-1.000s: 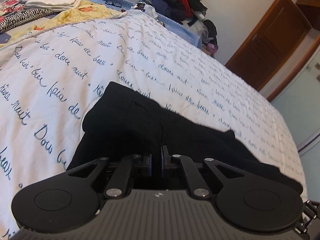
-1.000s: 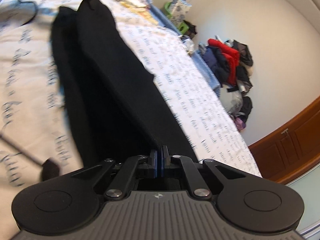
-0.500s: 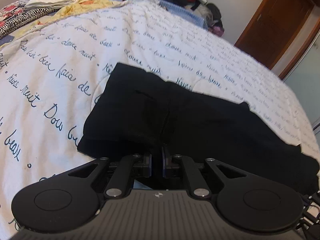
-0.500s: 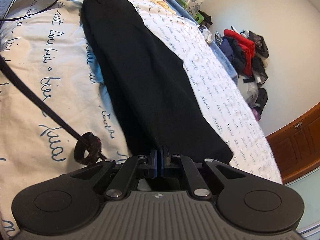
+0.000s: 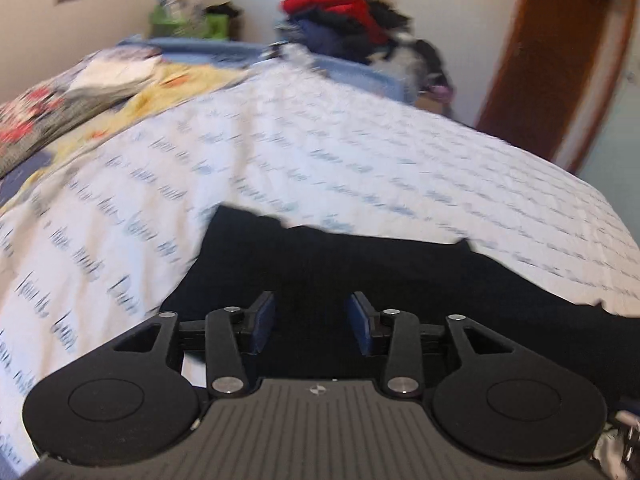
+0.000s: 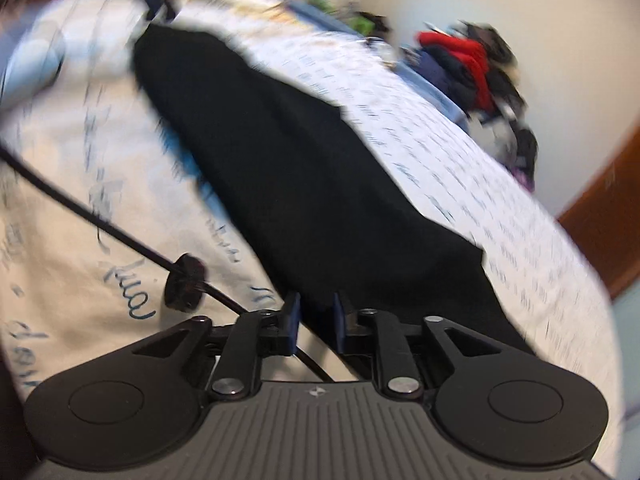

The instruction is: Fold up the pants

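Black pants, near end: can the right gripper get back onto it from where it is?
Probably yes. The right gripper has just been opening and grips nothing; the black pants lie flat on the bedspread just ahead. Only the black cable runs nearby, left of the fabric.

Pants point(image 5: 360, 272): black cloth, matt, no sheen, weave not resolvable through motion blur.

Bedspread point(image 5: 360, 152): white cloth, matt, printed with blue-black handwriting script; faintly puckered or quilted surface.

Left gripper point(image 5: 312, 328): matt black plastic arms, ribbed grey body, bright metal screw heads; finger pads point(image 5: 264, 326) blue, look rubbery and smooth.

Right gripper point(image 6: 316, 324): same finish; black cable point(image 6: 100, 224) smooth, with a fuzzy black strap.

Door point(image 5: 560, 48): reddish-brown wood, slight gloss.

Wall point(image 6: 540, 8): cream paint, matt.

Clothes pile point(image 5: 352, 12): soft cloth, red and dark.
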The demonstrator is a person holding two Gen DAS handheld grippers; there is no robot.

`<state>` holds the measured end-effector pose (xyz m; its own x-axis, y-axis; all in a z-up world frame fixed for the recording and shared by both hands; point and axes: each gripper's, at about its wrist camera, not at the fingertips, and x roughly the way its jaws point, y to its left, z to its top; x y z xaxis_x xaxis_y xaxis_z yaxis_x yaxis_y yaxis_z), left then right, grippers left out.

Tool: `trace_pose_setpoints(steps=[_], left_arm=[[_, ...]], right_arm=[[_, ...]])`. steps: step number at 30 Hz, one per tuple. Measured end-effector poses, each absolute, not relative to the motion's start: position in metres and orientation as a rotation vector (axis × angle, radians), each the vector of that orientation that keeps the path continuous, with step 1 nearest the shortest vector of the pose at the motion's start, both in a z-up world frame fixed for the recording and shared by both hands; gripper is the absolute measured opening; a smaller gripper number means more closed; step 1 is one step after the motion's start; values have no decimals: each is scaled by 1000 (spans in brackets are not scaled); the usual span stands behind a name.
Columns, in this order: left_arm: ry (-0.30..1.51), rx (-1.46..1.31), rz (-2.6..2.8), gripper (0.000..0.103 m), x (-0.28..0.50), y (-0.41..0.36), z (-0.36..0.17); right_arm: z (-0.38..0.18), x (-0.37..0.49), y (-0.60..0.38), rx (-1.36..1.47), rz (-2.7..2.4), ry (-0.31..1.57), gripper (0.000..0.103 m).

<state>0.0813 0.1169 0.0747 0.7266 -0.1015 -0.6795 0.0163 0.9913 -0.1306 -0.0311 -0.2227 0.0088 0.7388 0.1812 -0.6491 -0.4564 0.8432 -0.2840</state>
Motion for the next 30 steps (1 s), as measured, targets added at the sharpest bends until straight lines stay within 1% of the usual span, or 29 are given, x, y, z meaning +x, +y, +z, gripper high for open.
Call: trace_pose_setpoints(steps=[2, 7, 8, 9, 10, 11, 14, 17, 20, 23, 25, 27, 30], left_arm=[[741, -76, -176, 55, 87, 84, 75], [794, 34, -457, 55, 96, -14, 50], [804, 58, -506, 55, 95, -33, 43], [808, 86, -549, 56, 94, -51, 35], [813, 118, -573, 57, 93, -68, 27], [819, 153, -585, 57, 92, -83, 19], [822, 277, -612, 57, 82, -116, -7], [805, 384, -617, 58, 68, -132, -26], [758, 429, -608, 58, 59, -134, -29], [781, 391, -606, 60, 65, -132, -32], [794, 370, -607, 61, 68, -130, -32], [794, 361, -610, 63, 71, -128, -32], [785, 359, -614, 65, 75, -127, -35]], right_arm=[[18, -27, -260, -288, 261, 648, 19], [18, -16, -369, 210, -16, 647, 20], [15, -14, -389, 315, -39, 650, 25], [11, -12, -407, 398, -58, 653, 35], [6, -10, -421, 456, -77, 656, 40], [4, -6, -434, 501, -99, 658, 49], [2, 11, -461, 628, -105, 695, 50], [8, 35, -472, 676, -85, 726, 50], [29, 68, -465, 596, -49, 719, 50], [31, 115, -464, 562, 0, 747, 65], [25, 138, -465, 542, -46, 768, 65], [28, 133, -472, 595, -87, 708, 65], [42, 88, -485, 650, -125, 581, 66]])
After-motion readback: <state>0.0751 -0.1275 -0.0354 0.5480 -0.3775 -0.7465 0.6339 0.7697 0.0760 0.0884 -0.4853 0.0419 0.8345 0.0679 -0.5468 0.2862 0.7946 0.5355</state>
